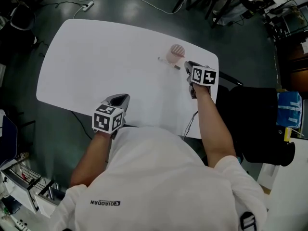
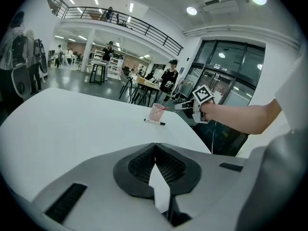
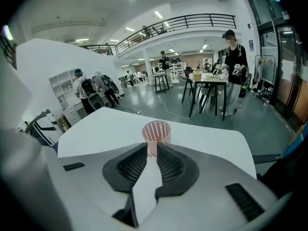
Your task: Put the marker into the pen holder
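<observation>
Marker (image 1: 168, 63) lay on the worktop (image 1: 96, 66) just beside the pen holder (image 1: 177, 53); right gripper (image 1: 188, 66) fingers stood slightly apart, empty, near the holder; left gripper (image 1: 120, 99) fingers together.

You're working in a big open lab or workshop hall, not a home. Your white table (image 1: 96, 66) stands on a polished grey floor (image 1: 120, 4) with a power strip (image 1: 87, 5) lying on it. A railed mezzanine (image 3: 192, 20) runs overhead and glass doors (image 2: 226, 76) close one side. People stand around high work tables (image 3: 209, 80), and shelves (image 3: 60, 88) line a wall.
</observation>
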